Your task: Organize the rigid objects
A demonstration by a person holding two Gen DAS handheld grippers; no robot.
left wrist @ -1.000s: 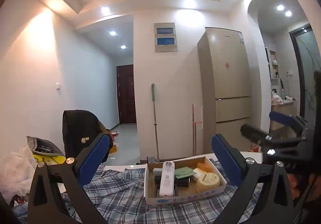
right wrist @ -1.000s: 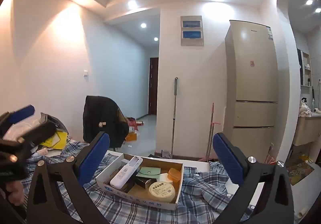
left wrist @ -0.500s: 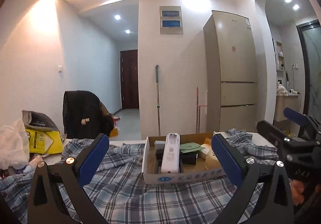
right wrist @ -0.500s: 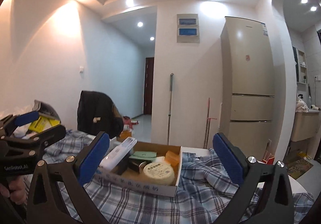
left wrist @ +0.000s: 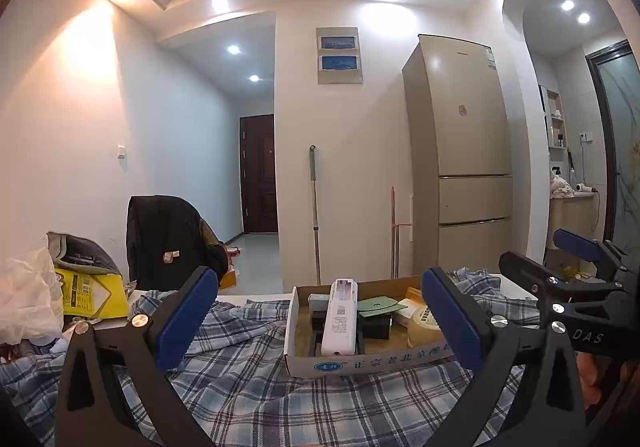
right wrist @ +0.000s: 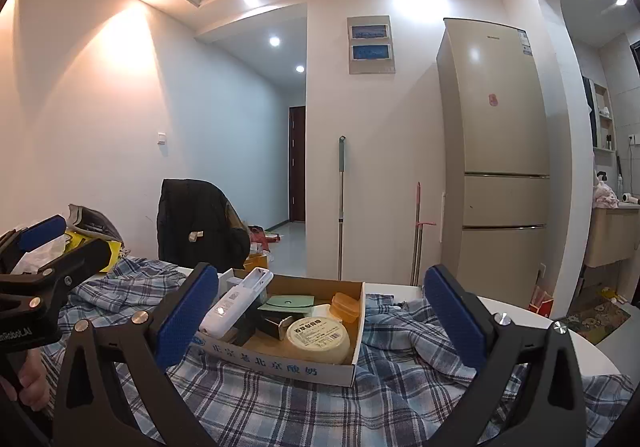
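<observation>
A shallow cardboard box sits on a plaid cloth. Inside lie a white remote, a round cream tin, a green card, a small orange container and dark items. My left gripper is open, close in front of the box, with nothing between its blue pads. My right gripper is open too, facing the box from the right side, nothing held. Each gripper shows at the edge of the other's view.
A yellow package and a white plastic bag lie at the left of the table. A chair with a dark jacket stands behind. A fridge, a mop and a hallway door lie beyond. The white table edge curves at right.
Both cameras have dropped lower and closer to the box over the last second, and the views have levelled. Both grippers stay open. The box contents have not moved.
</observation>
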